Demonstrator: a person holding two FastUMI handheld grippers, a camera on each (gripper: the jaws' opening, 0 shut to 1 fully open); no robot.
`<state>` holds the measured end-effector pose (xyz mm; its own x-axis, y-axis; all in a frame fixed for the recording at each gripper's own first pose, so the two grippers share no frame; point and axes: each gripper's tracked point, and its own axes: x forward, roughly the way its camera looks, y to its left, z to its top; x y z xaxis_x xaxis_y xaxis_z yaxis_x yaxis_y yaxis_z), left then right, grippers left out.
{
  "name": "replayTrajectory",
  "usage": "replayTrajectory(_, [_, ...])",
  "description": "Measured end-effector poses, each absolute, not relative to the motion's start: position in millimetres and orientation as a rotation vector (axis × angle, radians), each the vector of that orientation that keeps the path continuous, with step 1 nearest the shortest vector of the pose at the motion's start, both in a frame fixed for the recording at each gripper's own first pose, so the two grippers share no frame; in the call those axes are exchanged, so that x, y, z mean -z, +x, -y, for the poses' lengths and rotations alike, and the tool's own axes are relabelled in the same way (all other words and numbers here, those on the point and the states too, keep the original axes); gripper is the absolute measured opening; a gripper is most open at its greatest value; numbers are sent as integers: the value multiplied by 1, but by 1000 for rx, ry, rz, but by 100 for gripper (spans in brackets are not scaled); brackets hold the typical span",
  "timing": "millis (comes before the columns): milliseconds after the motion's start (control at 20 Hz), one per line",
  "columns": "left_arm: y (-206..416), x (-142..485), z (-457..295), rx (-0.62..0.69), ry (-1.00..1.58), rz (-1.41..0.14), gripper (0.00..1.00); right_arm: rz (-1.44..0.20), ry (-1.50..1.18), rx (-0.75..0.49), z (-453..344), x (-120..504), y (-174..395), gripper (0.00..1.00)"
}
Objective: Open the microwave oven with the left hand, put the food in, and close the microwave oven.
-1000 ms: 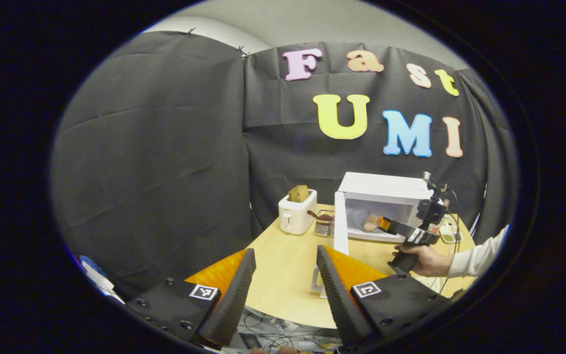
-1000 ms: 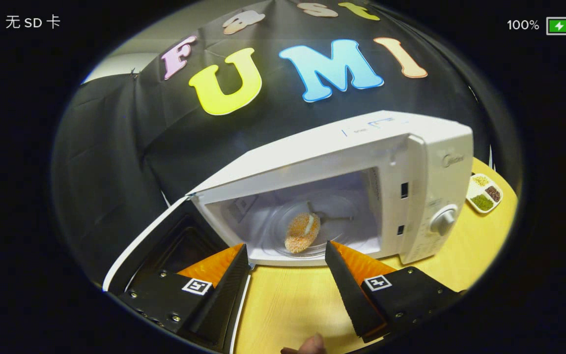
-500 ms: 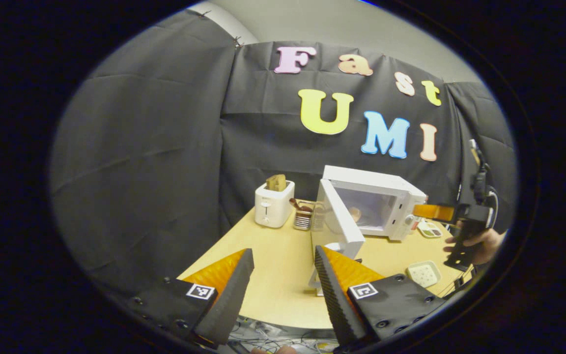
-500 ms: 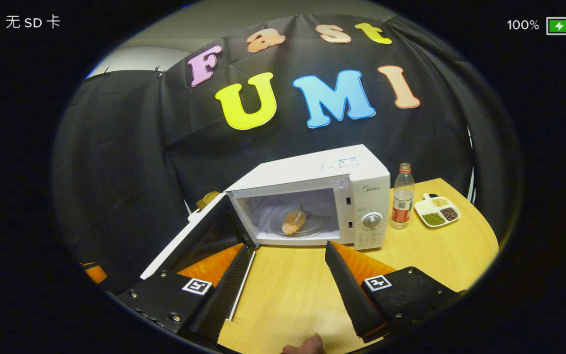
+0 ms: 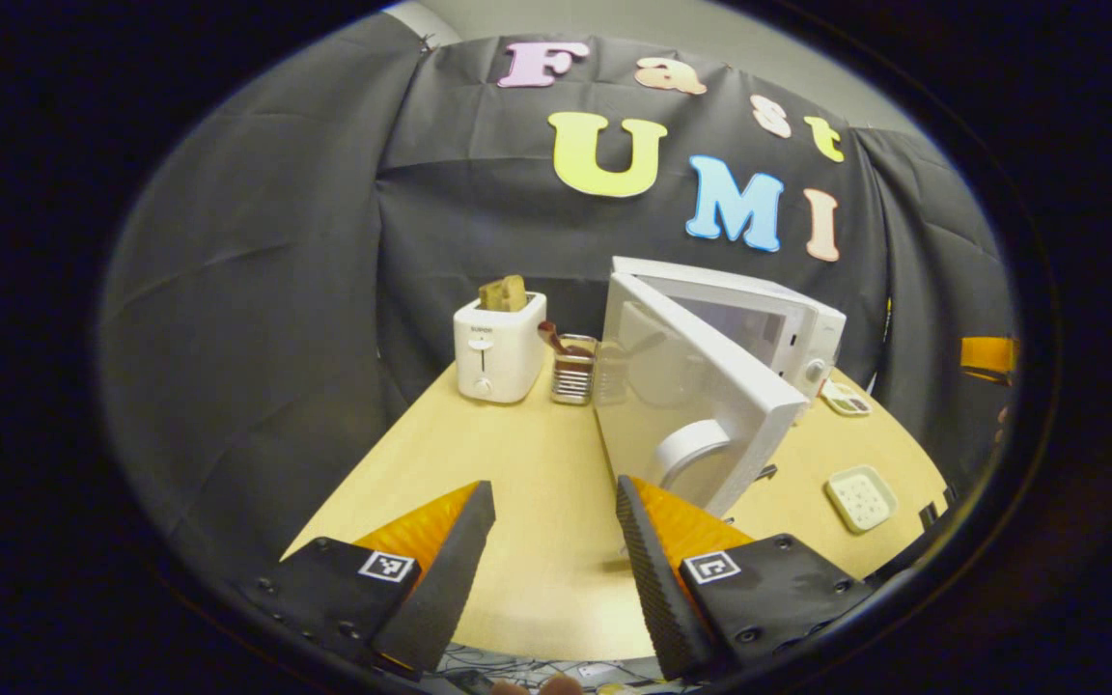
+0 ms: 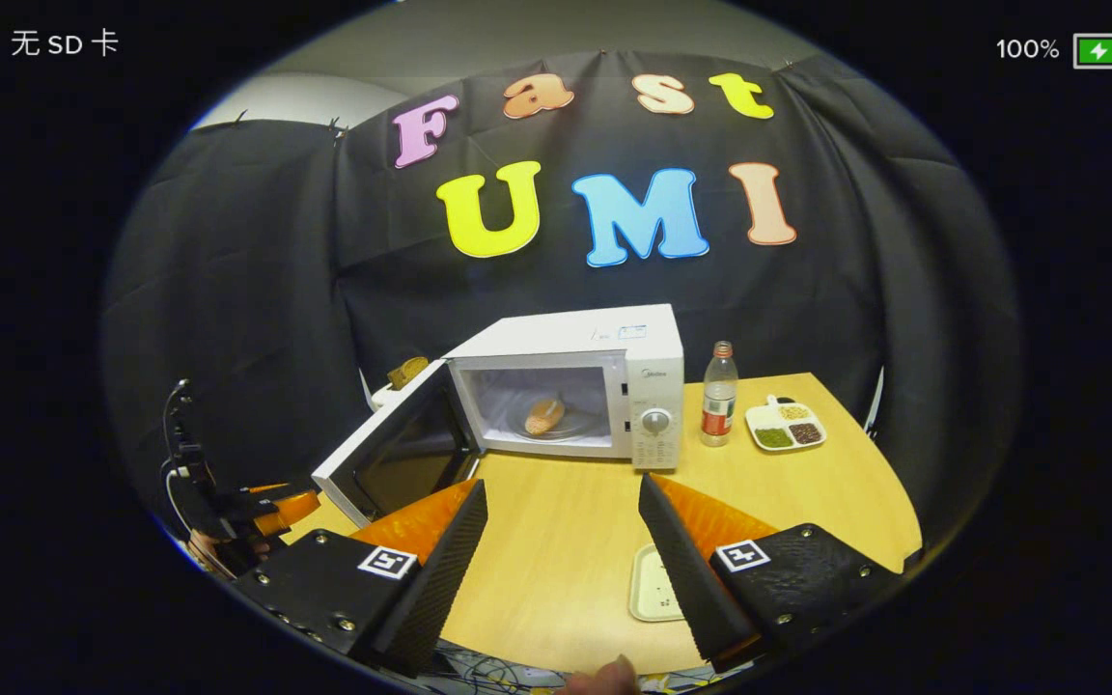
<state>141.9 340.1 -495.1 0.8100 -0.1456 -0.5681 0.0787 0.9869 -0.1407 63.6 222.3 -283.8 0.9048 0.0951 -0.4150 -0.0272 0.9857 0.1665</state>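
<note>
The white microwave (image 6: 566,338) stands at the back of the table with its door (image 6: 392,449) swung wide open. A browned piece of food (image 6: 544,417) lies on the glass plate inside. My right gripper (image 6: 563,483) is open and empty, well back from the oven over the table's front half. In the left gripper view the door's outer face (image 5: 701,396) and its curved handle (image 5: 686,449) are just ahead and right of my left gripper (image 5: 553,487), which is open and empty. The left gripper (image 6: 266,507) also appears off the door's free edge in the right gripper view.
A white toaster (image 5: 498,347) holding bread and a metal utensil holder (image 5: 572,369) stand left of the microwave. A bottle (image 6: 718,394) and a sectioned dish (image 6: 783,425) sit to its right. A small white tray (image 6: 654,584) lies near the wooden table's front edge (image 6: 556,647).
My right gripper has pulled back from the oven mouth, leaving the food on the plate. My left gripper has moved in toward the outer side of the open door.
</note>
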Motion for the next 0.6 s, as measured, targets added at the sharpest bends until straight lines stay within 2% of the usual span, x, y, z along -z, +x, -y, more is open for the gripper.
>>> replayTrajectory(200, [149,496,-322,123,-103,-619,80,-427,141,-52,-191,279,48,96])
replayTrajectory(250, [148,496,-318,119,-103,-625,89,-427,142,-57,-185,278,46,96])
replayTrajectory(300, [147,495,-315,113,-103,-632,90,-432,140,-65,-179,279,44,97])
replayTrajectory(350, [148,493,-310,105,-102,-640,86,-439,135,-75,-173,280,42,96])
replayTrajectory(600, [159,481,-257,128,-48,-654,86,-449,153,-119,-140,276,45,97])
